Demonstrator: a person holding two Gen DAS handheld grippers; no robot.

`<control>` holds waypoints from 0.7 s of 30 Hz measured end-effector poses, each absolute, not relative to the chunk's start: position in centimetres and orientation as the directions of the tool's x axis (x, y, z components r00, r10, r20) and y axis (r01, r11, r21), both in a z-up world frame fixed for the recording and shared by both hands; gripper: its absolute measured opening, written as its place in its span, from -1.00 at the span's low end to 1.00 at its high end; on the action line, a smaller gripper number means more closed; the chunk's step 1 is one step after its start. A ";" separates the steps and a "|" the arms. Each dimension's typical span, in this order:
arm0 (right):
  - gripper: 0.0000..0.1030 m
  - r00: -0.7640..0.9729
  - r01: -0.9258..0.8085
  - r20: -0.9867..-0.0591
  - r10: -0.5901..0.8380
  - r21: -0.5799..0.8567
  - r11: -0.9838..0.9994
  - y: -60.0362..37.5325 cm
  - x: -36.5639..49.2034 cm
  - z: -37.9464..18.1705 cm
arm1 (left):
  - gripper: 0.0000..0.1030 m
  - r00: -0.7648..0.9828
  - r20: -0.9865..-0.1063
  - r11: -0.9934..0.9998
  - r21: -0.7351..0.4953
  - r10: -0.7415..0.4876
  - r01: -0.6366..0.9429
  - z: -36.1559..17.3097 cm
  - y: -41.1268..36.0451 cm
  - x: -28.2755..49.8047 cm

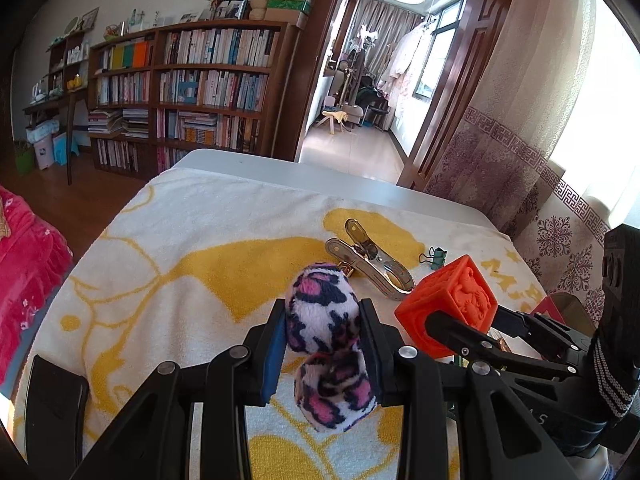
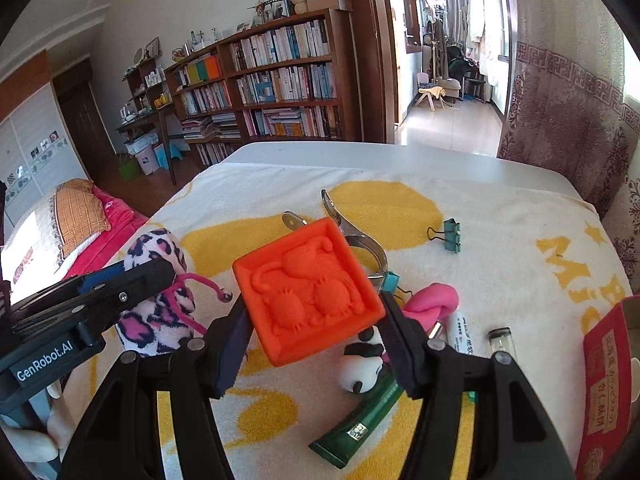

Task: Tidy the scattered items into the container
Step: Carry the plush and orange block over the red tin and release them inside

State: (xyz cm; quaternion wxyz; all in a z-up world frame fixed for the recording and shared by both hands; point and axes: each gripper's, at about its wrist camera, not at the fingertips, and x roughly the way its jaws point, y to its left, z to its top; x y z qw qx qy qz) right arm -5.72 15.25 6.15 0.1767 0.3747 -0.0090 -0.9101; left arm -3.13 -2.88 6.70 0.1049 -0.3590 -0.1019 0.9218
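Both grippers are loaded: the left gripper (image 1: pixel 322 344) clamps the leopard plush toy (image 1: pixel 320 312) and the right gripper (image 2: pixel 314 320) clamps the orange cube (image 2: pixel 308 284), both above the towel-covered bench (image 2: pixel 500 216). The red box (image 2: pixel 608 372) lies right, nearest the right gripper

Daylight pours in from the window (image 1: pixel 436 52) in the far room and through the patterned curtain (image 2: pixel 576 120) on the right, which glows nearly white along its outer edge. The tiled floor (image 1: pixel 352 148) beyond the doorway shines with glare. The towel (image 2: pixel 500 232) is evenly lit, shadows soft under what lies on it. Both fisheye views bow the bookshelf (image 1: pixel 192 88) and fade to black at the corners. Focus stays crisp throughout.
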 end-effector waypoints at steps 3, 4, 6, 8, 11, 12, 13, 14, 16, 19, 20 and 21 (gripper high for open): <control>0.27 -0.668 0.283 -0.664 -0.337 0.192 -0.940 17.1 -5.0 6.7 | -0.30 -0.723 -0.636 -0.957 -0.261 0.271 -0.129 7.3 -2.5 -2.8; 0.27 -0.670 0.273 -0.659 -0.342 0.210 -0.939 17.8 -4.8 6.8 | -0.30 -0.727 -0.631 -0.957 -0.255 0.270 -0.134 7.6 -2.3 -2.6; 0.27 -0.680 0.252 -0.647 -0.344 0.234 -0.939 19.0 -4.3 7.1 | -0.30 -0.734 -0.623 -0.959 -0.242 0.271 -0.149 8.3 -1.7 -2.2; 0.27 -0.691 0.234 -0.638 -0.340 0.248 -0.940 20.2 -3.8 7.4 | -0.30 -0.737 -0.617 -0.959 -0.231 0.276 -0.166 8.9 -0.8 -1.7; 0.26 -0.704 0.213 -0.625 -0.337 0.267 -0.940 21.7 -3.2 7.7 | -0.30 -0.724 -0.615 -0.949 -0.244 0.312 -0.202 9.6 0.4 -1.4; 0.26 -0.709 0.207 -0.620 -0.336 0.272 -0.940 22.2 -3.0 7.8 | -0.30 -0.717 -0.616 -0.944 -0.252 0.327 -0.213 9.8 0.8 -1.3; 0.26 -0.714 0.201 -0.616 -0.333 0.276 -0.940 22.8 -2.7 7.9 | -0.30 -0.711 -0.616 -0.940 -0.257 0.338 -0.224 10.0 1.2 -1.3; 0.26 -0.720 0.193 -0.611 -0.329 0.280 -0.941 23.4 -2.4 8.1 | -0.30 -0.708 -0.617 -0.938 -0.257 0.344 -0.233 10.2 1.7 -1.3; 0.26 -0.734 0.171 -0.600 -0.317 0.288 -0.942 24.7 -1.8 8.3 | -0.30 -0.706 -0.617 -0.937 -0.244 0.348 -0.249 10.5 2.9 -1.1; 0.26 -0.762 0.126 -0.585 -0.278 0.287 -0.950 26.9 -0.8 8.6 | -0.30 -0.698 -0.616 -0.931 -0.228 0.364 -0.285 11.0 5.0 -0.8; 0.26 -0.770 0.110 -0.581 -0.264 0.287 -0.952 27.7 -0.5 8.7 | -0.30 -0.695 -0.616 -0.928 -0.221 0.371 -0.300 11.2 5.8 -0.7; 0.26 -0.777 0.092 -0.577 -0.251 0.290 -0.952 28.6 -0.2 8.8 | -0.30 -0.690 -0.617 -0.925 -0.215 0.378 -0.315 11.3 6.7 -0.6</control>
